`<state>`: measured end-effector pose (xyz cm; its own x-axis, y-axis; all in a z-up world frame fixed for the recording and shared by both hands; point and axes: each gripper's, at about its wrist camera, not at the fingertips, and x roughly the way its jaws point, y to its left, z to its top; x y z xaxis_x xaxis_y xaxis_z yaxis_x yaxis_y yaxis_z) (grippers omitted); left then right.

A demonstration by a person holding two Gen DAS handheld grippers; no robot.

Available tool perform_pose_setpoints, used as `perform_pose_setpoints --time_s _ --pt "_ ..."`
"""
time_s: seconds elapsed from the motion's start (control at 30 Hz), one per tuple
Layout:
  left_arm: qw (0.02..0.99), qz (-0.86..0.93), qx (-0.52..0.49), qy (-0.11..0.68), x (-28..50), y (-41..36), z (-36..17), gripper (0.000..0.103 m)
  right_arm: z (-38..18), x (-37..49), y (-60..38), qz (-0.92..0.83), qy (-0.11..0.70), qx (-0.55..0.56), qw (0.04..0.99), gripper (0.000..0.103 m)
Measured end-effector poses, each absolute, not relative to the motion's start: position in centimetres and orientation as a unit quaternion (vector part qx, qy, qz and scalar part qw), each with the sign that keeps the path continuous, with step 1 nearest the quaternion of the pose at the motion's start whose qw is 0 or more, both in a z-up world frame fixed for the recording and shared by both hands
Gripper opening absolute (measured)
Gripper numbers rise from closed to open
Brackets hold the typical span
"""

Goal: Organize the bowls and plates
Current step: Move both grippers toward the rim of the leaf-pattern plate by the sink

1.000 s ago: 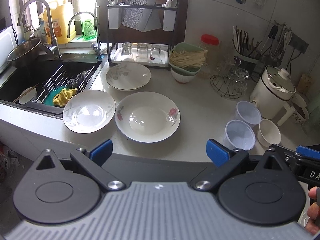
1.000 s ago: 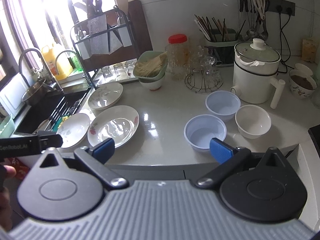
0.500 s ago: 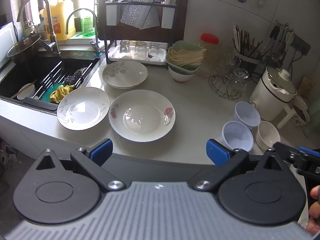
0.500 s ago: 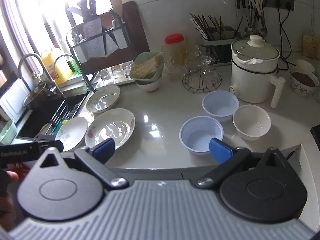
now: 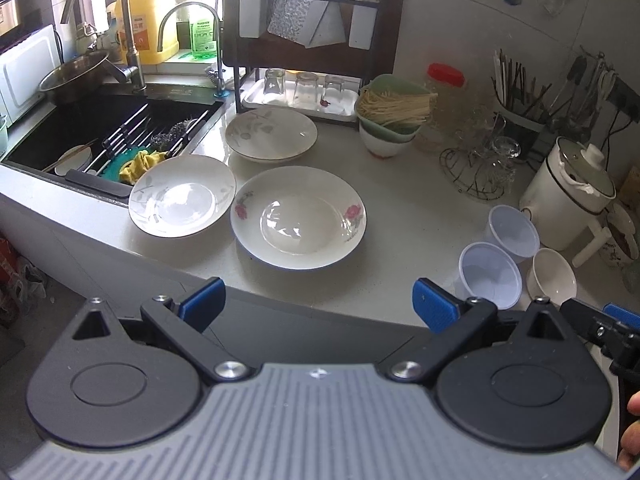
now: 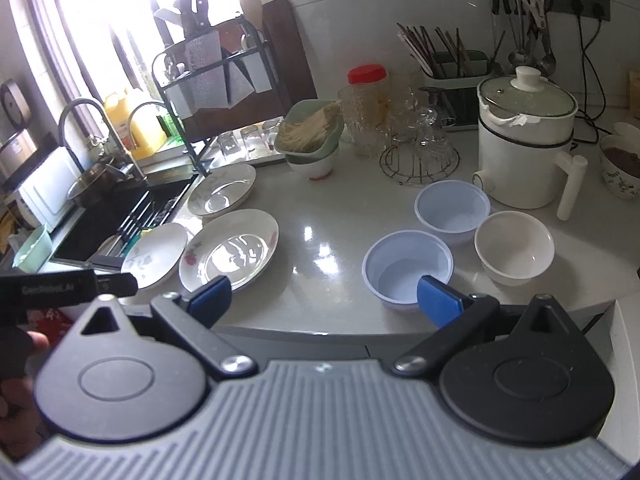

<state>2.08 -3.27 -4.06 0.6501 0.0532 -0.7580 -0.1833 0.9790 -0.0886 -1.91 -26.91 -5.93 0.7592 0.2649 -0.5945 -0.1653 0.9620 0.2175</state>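
Note:
Three white plates lie on the counter: a rose-patterned plate (image 5: 298, 218) in front, a leaf-patterned plate (image 5: 182, 196) by the sink, and a third plate (image 5: 271, 133) behind them. Two pale blue bowls (image 5: 490, 274) (image 5: 513, 233) and a white bowl (image 5: 553, 270) stand together at the right. They also show in the right wrist view: rose plate (image 6: 229, 249), near blue bowl (image 6: 407, 268), far blue bowl (image 6: 452, 206), white bowl (image 6: 514, 246). My left gripper (image 5: 316, 306) is open and empty, before the counter edge. My right gripper (image 6: 324, 298) is open and empty, near the front blue bowl.
A sink (image 5: 100, 128) with a drying rack lies at the left. A dish rack with glasses (image 5: 304, 88), a green bowl of noodles (image 5: 390, 114), a wire stand of glasses (image 5: 478, 164) and a white electric pot (image 5: 566, 194) line the back.
Both grippers have drawn back and risen a little, so the plates and bowls sit further off in both views. Nothing on the counter has moved.

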Motion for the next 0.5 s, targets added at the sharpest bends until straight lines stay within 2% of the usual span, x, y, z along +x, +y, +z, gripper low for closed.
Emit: perform_pose_setpoints --time_s 0.5 --pt "0.907 0.039 -0.064 0.415 5.3 3.0 -4.2 0.101 -6.6 0.4 -21.8 0.105 0.321 0.087 0.937 0.098"
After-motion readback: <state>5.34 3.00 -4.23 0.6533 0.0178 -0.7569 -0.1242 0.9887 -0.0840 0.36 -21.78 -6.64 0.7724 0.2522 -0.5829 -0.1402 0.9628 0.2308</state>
